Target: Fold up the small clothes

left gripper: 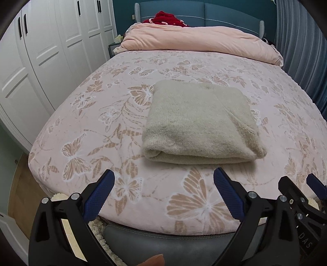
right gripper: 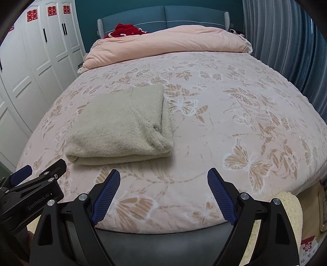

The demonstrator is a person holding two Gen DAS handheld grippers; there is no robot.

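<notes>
left tool point(left gripper: 163, 180) and right tool point(right gripper: 163, 180) side by side, jaws wide, empty.

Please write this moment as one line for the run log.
sweater: folded, on bed | left gripper: open, empty | right gripper: open, empty

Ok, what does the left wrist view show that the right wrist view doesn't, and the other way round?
Only the left wrist view shows the wooden floor beside the bed and the small bedside stand.

Only the right wrist view shows the red paper cut-outs on the white wardrobe doors and the cream fleecy rug.

Both show the folded beige knitted sweater lying on the pink butterfly bedspread, the rolled pink quilt, the red fabric by the blue headboard, and the left gripper and right gripper, open and empty.
</notes>
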